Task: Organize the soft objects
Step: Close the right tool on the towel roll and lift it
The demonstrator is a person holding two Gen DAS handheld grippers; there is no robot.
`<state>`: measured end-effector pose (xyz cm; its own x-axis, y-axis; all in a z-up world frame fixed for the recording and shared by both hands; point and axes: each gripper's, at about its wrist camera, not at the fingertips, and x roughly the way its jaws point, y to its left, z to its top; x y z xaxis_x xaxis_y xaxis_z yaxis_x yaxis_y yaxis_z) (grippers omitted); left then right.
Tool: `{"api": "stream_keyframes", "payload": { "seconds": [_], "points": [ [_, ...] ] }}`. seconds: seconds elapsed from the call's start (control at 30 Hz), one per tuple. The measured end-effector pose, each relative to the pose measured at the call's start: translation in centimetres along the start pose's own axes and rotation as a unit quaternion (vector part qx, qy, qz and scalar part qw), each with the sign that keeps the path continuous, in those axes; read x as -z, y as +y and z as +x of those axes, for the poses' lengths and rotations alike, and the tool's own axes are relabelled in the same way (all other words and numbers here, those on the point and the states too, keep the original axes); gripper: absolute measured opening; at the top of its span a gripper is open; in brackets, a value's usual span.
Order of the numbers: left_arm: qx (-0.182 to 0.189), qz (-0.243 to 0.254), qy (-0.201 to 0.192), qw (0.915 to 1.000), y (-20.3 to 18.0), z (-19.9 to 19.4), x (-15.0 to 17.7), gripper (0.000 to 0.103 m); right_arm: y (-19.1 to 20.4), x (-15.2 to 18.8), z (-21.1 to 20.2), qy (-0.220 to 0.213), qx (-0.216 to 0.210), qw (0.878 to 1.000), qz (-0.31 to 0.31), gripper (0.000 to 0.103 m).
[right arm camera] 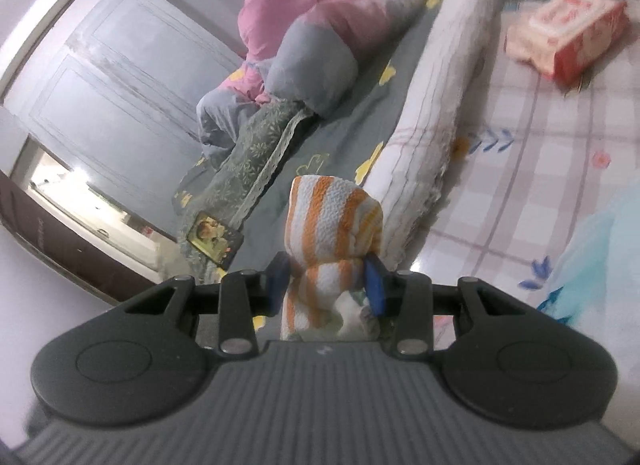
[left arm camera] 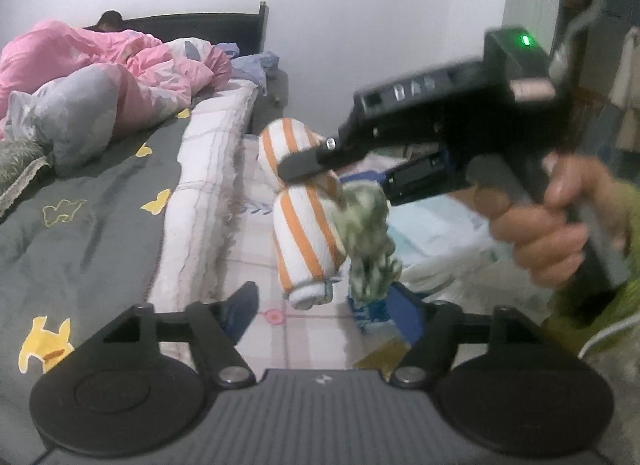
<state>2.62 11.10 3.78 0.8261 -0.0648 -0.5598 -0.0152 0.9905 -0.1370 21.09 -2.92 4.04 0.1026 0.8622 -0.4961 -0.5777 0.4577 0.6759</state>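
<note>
Pinching the orange-striped rolled towel (right arm camera: 334, 249) at its middle, my right gripper (right arm camera: 326, 287) holds it above the bed (right arm camera: 540, 137); at six o'clock below, my left gripper (left arm camera: 326, 307) gapes wide, empty.

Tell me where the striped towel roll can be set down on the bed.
Bare checked sheet lies between the rolled white quilt edge and the red-and-white packet. The grey blanket is free near its yellow prints. It is crowded by the pink duvet. The right claw grips the striped towel roll.
</note>
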Motion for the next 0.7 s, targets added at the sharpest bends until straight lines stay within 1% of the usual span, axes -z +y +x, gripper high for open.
{"api": "stream_keyframes", "payload": {
  "seconds": [0.07,0.17,0.23,0.27,0.33,0.43,0.5,0.53,0.57,0.7],
  "points": [
    [0.003,-0.009,-0.006,0.9999,0.2,-0.1,-0.4,0.078,0.0,0.1,-0.3,-0.006,0.008,1.000,-0.016,0.038],
    [-0.002,-0.027,-0.015,0.9995,0.5,-0.2,-1.1,0.078,-0.4,0.4,-0.8,-0.007,-0.011,1.000,-0.009,0.038],
    [-0.008,-0.036,-0.015,0.9992,0.7,-0.1,-1.6,0.075,-0.3,0.7,-1.3,-0.010,-0.022,1.000,-0.010,0.038],
    [-0.007,-0.036,-0.012,0.9992,1.1,0.7,-2.1,0.073,-0.1,0.8,-1.5,-0.011,-0.023,1.000,-0.013,0.038],
    [-0.005,-0.029,-0.002,0.9996,0.8,1.3,-2.4,0.070,-0.1,1.1,-1.9,-0.008,-0.028,1.000,-0.012,0.038],
    [0.002,-0.024,0.013,0.9996,0.5,2.3,-2.7,0.061,0.1,1.6,-2.4,-0.006,-0.028,1.000,-0.013,0.038],
    [0.015,-0.029,0.024,0.9992,0.1,2.6,-2.6,0.046,0.2,1.9,-2.7,-0.007,-0.026,1.000,-0.013,0.038],
    [0.020,-0.031,0.028,0.9989,-0.1,2.7,-2.6,0.043,0.1,2.0,-3.0,-0.008,-0.024,1.000,-0.011,0.038],
    [0.021,-0.032,0.031,0.9988,-0.4,2.8,-2.6,0.041,0.0,2.2,-3.2,-0.007,-0.024,1.000,-0.005,0.038],
    [0.025,-0.028,0.032,0.9988,-1.7,2.3,-2.7,0.040,-0.3,2.5,-4.8,-0.010,-0.027,1.000,0.011,0.038]
  ]
}}
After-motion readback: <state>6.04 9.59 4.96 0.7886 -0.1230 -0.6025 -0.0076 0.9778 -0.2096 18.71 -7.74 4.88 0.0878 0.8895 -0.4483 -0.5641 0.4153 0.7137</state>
